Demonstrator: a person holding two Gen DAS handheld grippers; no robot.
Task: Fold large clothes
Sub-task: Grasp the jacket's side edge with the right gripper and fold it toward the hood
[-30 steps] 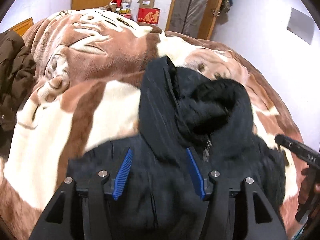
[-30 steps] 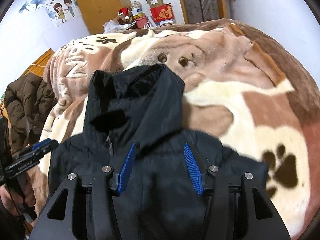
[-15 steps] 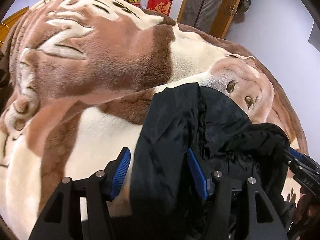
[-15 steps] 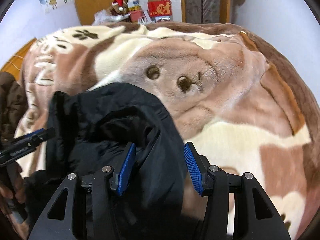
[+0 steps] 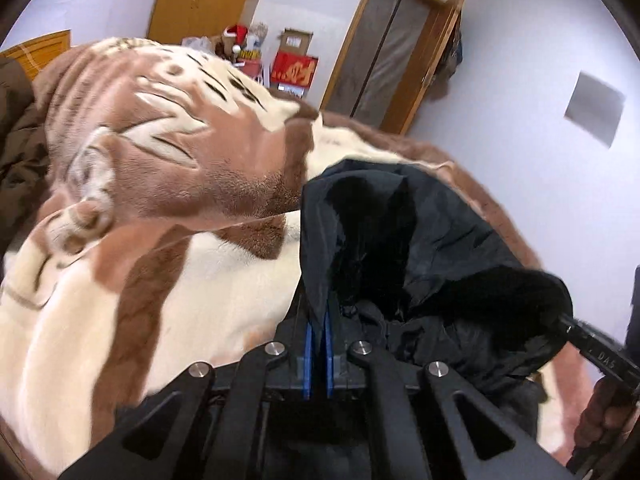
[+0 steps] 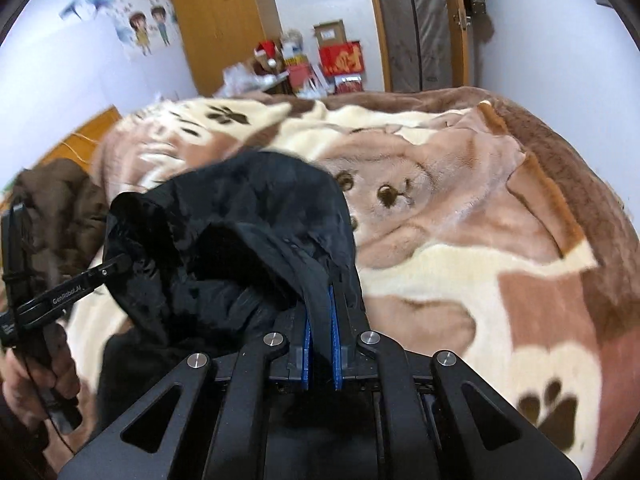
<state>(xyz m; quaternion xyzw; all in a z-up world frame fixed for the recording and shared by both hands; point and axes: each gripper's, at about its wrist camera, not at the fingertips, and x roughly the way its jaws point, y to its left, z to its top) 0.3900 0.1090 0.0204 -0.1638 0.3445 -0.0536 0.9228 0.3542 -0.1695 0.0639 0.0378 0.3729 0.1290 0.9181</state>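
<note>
The left gripper (image 5: 318,322), at the lower centre of its frame, pinches a fold of the black jacket (image 5: 420,248) between its blue pads (image 5: 307,354). The right gripper (image 6: 321,316), likewise at lower centre of its own view, clamps another edge of the same jacket (image 6: 240,232). The jacket hangs bunched between the two, its hood raised above a brown and cream blanket (image 5: 140,208) that fills the middle of both frames. A brown coat (image 6: 60,200) lies at the left edge. A hand (image 6: 28,384) shows at lower left.
</note>
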